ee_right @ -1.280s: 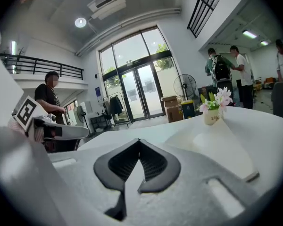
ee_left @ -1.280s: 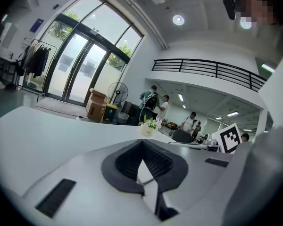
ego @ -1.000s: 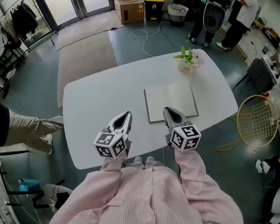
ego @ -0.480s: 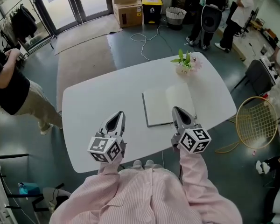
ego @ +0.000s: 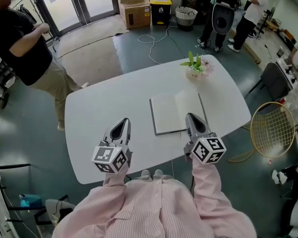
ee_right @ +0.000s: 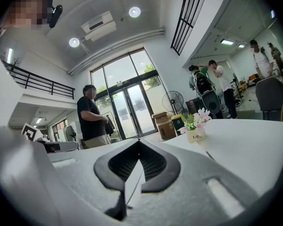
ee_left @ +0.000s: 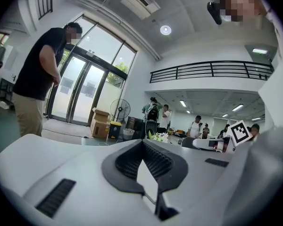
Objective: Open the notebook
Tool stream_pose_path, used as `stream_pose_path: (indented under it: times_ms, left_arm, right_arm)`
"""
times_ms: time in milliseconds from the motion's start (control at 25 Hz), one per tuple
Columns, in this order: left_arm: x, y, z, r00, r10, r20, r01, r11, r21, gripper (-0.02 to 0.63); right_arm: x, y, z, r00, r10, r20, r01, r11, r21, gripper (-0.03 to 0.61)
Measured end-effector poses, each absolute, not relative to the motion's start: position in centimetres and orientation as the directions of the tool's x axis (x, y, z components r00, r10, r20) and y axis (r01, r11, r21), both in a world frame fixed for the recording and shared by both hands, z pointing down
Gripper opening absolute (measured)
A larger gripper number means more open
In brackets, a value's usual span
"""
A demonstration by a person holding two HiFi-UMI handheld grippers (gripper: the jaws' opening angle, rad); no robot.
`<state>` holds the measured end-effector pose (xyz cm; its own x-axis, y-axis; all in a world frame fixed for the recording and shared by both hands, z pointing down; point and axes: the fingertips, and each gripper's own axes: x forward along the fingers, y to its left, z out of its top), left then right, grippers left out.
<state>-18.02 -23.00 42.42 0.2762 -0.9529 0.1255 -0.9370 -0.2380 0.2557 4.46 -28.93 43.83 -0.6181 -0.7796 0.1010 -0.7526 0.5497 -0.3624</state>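
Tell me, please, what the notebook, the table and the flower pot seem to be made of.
Notebook: paper, with matte off-white pages lying flat around a centre fold. Table: smooth, even white top, probably laminate or painted board. Flower pot: small, white and smooth, likely ceramic, though plastic is possible.

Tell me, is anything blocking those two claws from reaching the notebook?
Nothing visible does. The notebook lies on the white table; the right gripper is at its near right corner, the left gripper to its left over bare tabletop. The flower pot stands beyond it.
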Motion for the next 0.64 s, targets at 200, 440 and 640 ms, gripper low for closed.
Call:
stream_pose_path:
  times_ms: [200, 440, 640]
  left_arm:
    - [-18.1, -23.0, 42.5, 0.265, -0.955, 0.136, -0.943, -0.227, 0.244, -0.002]
    - [-18.4, -23.2, 42.6, 0.249, -0.958, 0.146, -0.946, -0.208, 0.247, -0.002]
    - [-18.4, -23.3, 42.7, 0.243, -0.958, 0.151, -0.949, -0.203, 0.241, -0.002]
  right_arm:
    - [5.1, -29.1, 43.8, -0.603, -0.792, 0.100, -0.766, 0.539, -0.350, 0.005]
    - [5.7, -29.3, 43.6, -0.587, -0.803, 0.102, -0.780, 0.528, -0.335, 0.005]
    - [6.0, -29.5, 43.6, -0.576, -0.811, 0.105, -0.792, 0.521, -0.318, 0.005]
